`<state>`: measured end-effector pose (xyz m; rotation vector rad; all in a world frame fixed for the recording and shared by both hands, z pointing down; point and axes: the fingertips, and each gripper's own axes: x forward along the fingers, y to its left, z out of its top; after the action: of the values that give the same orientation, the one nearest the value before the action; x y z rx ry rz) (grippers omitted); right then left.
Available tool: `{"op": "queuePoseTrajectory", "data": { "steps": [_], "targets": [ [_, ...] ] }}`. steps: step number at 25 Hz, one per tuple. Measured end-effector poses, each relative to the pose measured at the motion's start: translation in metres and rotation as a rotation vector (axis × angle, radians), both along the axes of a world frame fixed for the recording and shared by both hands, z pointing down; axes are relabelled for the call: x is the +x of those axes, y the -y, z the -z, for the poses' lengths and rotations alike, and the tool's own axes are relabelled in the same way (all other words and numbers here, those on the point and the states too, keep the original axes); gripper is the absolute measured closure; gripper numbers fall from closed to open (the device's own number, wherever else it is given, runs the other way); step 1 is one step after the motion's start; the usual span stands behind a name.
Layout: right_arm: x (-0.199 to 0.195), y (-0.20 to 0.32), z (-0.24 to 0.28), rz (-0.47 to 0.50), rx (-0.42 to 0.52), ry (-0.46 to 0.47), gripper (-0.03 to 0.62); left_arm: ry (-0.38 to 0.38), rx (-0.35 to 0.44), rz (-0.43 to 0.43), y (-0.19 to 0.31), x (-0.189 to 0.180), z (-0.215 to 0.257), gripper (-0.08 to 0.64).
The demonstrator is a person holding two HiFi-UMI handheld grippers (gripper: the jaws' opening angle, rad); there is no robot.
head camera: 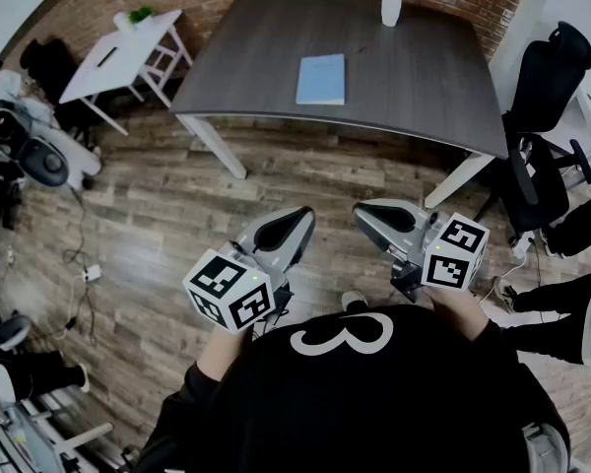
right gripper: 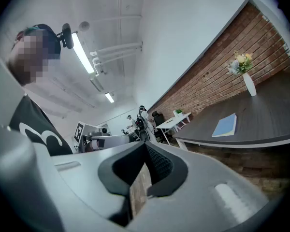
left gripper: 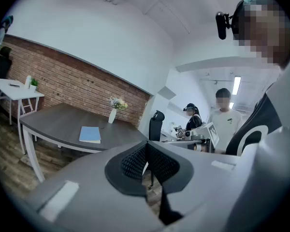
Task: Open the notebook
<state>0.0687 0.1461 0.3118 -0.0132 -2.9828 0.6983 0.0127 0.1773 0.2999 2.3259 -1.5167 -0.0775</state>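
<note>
The left gripper (head camera: 297, 219) and the right gripper (head camera: 366, 212) are hovering side by side, each with its jaws pressed together and nothing between them. The closed blue notebook (head camera: 321, 79) is lying flat on the dark worktop (head camera: 424, 87), well ahead of both grippers.

We see even, bright light from ceiling tubes (right gripper: 82, 52). Fisheye bending darkens every corner, and the right claw (right gripper: 145, 144) looks soft up close.
</note>
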Motion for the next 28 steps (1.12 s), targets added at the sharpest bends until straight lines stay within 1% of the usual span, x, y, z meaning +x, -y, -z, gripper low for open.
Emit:
{"op": "queuePoseTrajectory", "data": {
  "steps": [5, 10, 14, 18, 23, 28],
  "targets": [
    [-0.002, 0.000, 0.002, -0.011, 0.005, -0.007, 0.592, -0.005, 0.001, 0.003, 0.002, -0.004, 0.002, 0.541],
    [-0.004, -0.015, 0.002, -0.030, 0.015, -0.006, 0.592, -0.001, 0.008, -0.003, -0.014, -0.007, 0.001, 0.541],
    [-0.003, -0.011, 0.006, -0.056, 0.014, 0.000, 0.592, -0.001, 0.014, 0.004, -0.014, -0.011, 0.006, 0.541],
    [-0.009, -0.029, 0.005, -0.071, 0.020, 0.000, 0.592, 0.006, 0.025, 0.001, -0.034, -0.019, 0.007, 0.541],
    [-0.018, -0.057, -0.015, -0.085, 0.034, -0.050, 0.592, -0.001, 0.025, -0.016, -0.063, -0.030, -0.005, 0.541],
    [-0.020, -0.058, -0.021, -0.100, 0.020, -0.068, 0.592, -0.025, 0.012, -0.016, -0.062, -0.038, -0.011, 0.541]
  ]
}}
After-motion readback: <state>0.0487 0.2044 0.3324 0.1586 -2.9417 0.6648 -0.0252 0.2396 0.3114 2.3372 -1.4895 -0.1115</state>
